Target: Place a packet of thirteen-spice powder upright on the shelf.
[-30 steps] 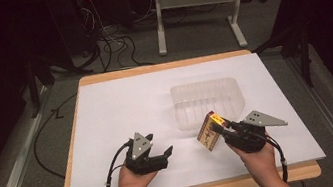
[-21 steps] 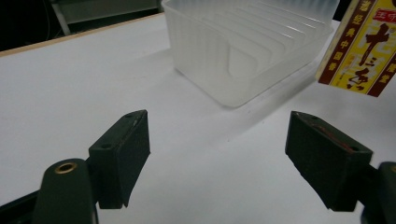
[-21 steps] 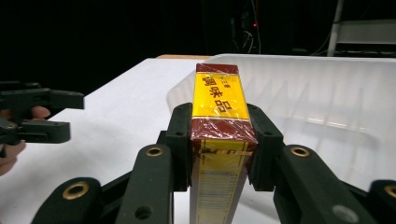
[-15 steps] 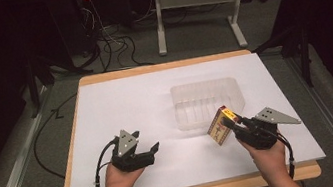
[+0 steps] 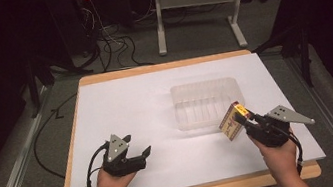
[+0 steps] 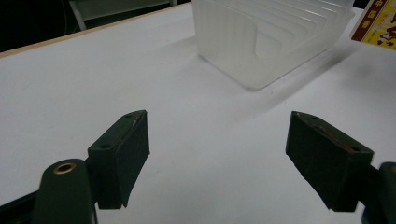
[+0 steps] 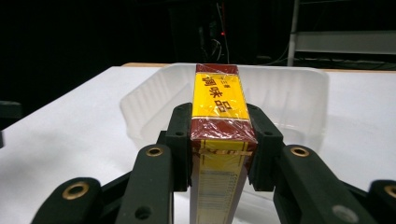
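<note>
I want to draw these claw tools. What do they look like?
Both the left gripper and the right gripper are black, each with two chunky jaws ending in flat rectangular pads. Small brass-ringed holes dot the jaw arms. A grey three-cornered plate sits on top of each, and a black cable trails behind. No sleeves show.

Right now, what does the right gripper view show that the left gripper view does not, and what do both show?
Right gripper view: the right hand-held gripper shut on the yellow-and-red box, its top face readable.

Left gripper view: the left hand-held gripper, jaws apart with nothing between them, and a corner of the box at the edge.

Both: the clear plastic tray on the white table sheet.
</note>
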Tool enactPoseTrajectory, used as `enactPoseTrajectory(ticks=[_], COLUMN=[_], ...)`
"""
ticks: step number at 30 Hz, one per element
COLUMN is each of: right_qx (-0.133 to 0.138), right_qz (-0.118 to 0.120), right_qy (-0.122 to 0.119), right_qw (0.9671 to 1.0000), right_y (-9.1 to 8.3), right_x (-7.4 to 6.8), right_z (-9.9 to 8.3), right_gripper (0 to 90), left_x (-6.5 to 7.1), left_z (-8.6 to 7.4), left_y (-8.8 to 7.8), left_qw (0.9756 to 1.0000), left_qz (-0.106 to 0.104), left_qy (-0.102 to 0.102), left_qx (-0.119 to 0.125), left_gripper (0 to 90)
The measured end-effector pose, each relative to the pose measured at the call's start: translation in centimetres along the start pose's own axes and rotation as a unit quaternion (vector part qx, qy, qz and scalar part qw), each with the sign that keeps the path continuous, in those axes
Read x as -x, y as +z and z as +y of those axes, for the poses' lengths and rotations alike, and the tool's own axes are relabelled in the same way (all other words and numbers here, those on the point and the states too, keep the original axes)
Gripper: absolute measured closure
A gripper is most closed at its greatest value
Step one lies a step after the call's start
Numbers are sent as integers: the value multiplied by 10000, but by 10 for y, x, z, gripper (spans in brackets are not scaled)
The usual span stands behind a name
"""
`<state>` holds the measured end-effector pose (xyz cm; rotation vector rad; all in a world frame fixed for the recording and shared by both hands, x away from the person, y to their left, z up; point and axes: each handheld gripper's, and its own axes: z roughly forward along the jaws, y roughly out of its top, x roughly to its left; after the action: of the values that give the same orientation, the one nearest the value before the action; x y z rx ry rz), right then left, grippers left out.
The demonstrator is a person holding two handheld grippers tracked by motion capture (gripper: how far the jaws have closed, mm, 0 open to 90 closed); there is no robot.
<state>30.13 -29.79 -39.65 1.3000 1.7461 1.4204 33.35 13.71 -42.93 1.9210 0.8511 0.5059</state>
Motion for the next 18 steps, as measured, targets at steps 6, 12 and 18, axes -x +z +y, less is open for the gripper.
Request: enactPoseTrajectory(ticks=[6, 12, 18], right_qx=[54, 115, 168], right_qz=[-173, -449, -618], right_qy=[33, 14, 31], right_qw=[9998, 9989, 9979], right_y=[-5, -10, -13], right_x=[8, 12, 14], right_z=[2, 5, 9], right_gripper=[678, 679, 679], left_x=[-3, -6, -4], left_z=[-3, -2, -2], left_y=[-1, 10, 7], left_qw=[9999, 9999, 9997], left_qz=[76, 8, -81], left_qy=[-50, -147, -202], left_qx=[82, 37, 93], left_gripper=[221, 221, 221])
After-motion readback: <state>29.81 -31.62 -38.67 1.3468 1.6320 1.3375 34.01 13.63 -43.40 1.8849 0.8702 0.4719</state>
